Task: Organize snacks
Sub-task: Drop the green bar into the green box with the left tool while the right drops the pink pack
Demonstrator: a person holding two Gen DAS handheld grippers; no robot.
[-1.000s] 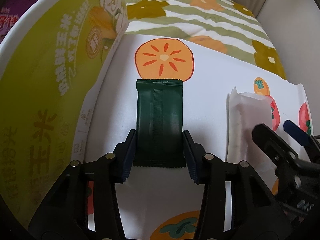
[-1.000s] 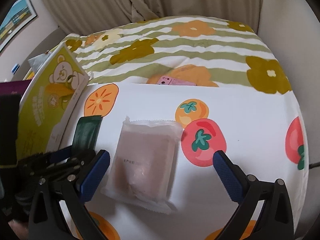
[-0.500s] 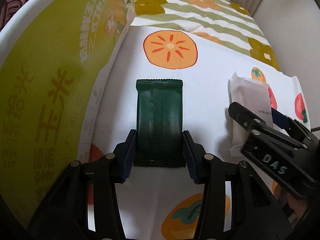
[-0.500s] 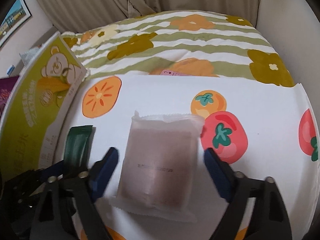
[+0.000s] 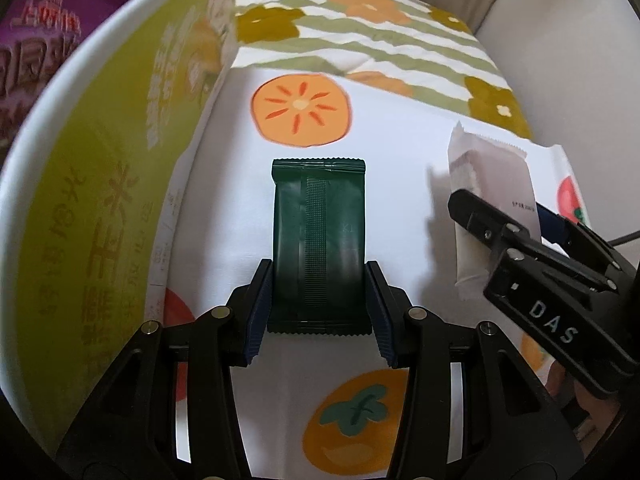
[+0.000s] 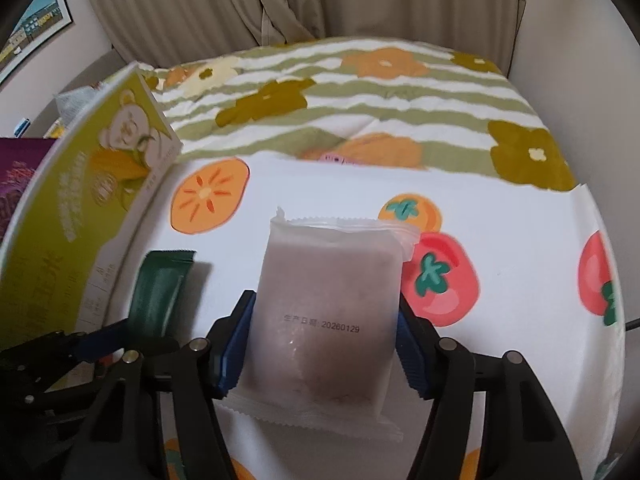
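Note:
My left gripper is shut on a dark green snack packet, its blue pads against both long edges, held above the white fruit-print sheet. My right gripper is shut on a frosted white snack packet with a printed date, lifted off the sheet. The white packet also shows at the right of the left wrist view, and the green packet at the left of the right wrist view.
A tall yellow-green snack box stands close on the left, with a purple box behind it. A green striped flower blanket lies beyond the sheet. Curtains hang behind.
My right gripper closed from wide open onto the white packet and raised it. My left gripper kept its hold on the green packet and lifted it slightly.

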